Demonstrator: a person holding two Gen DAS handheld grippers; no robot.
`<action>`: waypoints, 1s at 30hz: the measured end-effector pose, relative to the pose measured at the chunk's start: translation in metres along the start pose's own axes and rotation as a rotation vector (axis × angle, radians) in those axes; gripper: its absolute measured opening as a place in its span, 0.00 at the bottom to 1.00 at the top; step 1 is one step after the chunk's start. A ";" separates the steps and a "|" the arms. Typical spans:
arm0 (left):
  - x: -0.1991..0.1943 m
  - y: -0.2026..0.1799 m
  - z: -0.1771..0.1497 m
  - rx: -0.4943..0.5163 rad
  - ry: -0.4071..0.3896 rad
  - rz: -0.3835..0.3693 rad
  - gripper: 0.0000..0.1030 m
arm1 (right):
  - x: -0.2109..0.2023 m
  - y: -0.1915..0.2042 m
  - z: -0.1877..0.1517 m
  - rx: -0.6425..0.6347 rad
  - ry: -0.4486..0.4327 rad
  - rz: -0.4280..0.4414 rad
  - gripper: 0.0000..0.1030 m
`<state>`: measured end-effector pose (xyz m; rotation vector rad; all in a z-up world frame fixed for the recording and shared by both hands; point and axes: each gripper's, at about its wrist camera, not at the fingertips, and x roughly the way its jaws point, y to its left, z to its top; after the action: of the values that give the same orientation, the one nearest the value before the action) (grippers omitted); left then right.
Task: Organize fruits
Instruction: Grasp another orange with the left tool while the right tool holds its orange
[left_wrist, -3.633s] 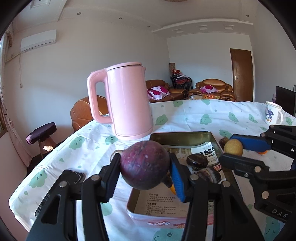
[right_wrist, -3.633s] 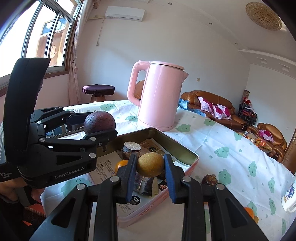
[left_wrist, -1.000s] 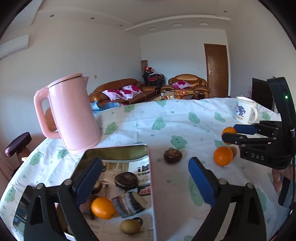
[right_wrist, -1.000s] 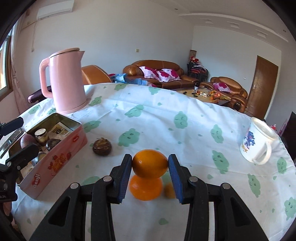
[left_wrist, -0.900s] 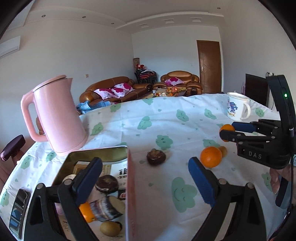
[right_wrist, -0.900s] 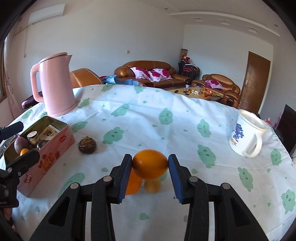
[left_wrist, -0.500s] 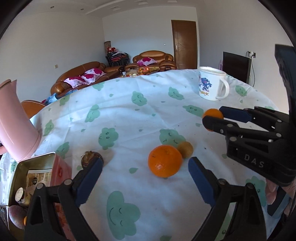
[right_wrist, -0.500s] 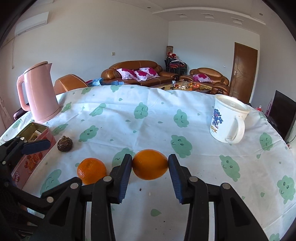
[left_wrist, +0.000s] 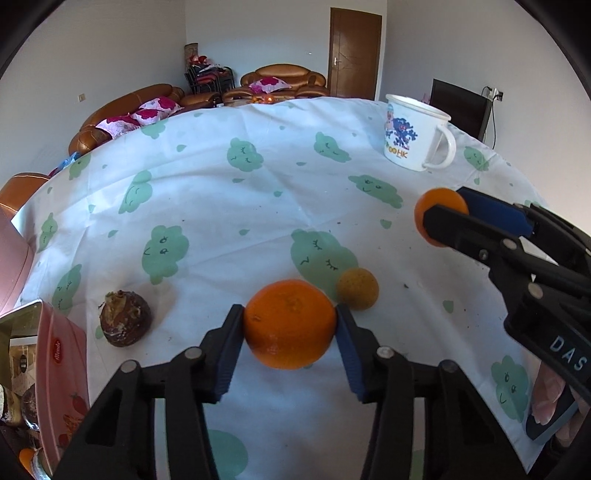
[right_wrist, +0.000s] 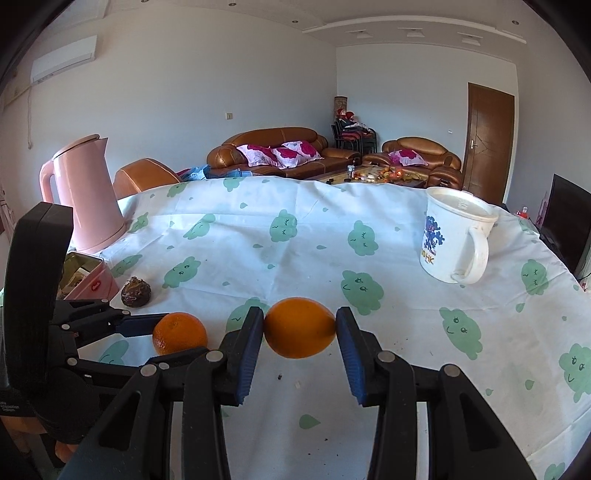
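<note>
Left wrist view, left to right: pink tin (left_wrist: 61, 373) at the table's edge; dark brown fruit (left_wrist: 125, 318) on the cloud-print tablecloth (left_wrist: 229, 206); left gripper (left_wrist: 290, 328), whose jaws have just been closing, now pinching a mandarin (left_wrist: 290, 323) resting on the cloth; small yellow fruit (left_wrist: 357, 288) just behind it; white mug (left_wrist: 415, 137) farther back. At right, the right gripper (right_wrist: 300, 329) clamps an orange (right_wrist: 300, 328) clear of the cloth. Pink kettle (right_wrist: 83, 195) stands behind the tin.
</note>
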<state>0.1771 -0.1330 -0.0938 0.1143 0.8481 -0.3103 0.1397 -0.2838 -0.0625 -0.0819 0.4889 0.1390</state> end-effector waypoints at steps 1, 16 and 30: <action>-0.002 0.002 0.000 -0.010 -0.007 -0.004 0.49 | -0.001 0.000 0.000 0.001 -0.004 0.001 0.41; -0.033 0.009 -0.004 -0.042 -0.174 0.079 0.49 | -0.011 0.004 0.000 -0.030 -0.056 0.043 0.41; -0.049 0.005 -0.008 -0.028 -0.261 0.137 0.49 | -0.021 0.009 -0.002 -0.059 -0.110 0.057 0.41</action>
<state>0.1422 -0.1152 -0.0624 0.1025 0.5827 -0.1797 0.1191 -0.2775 -0.0543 -0.1180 0.3770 0.2123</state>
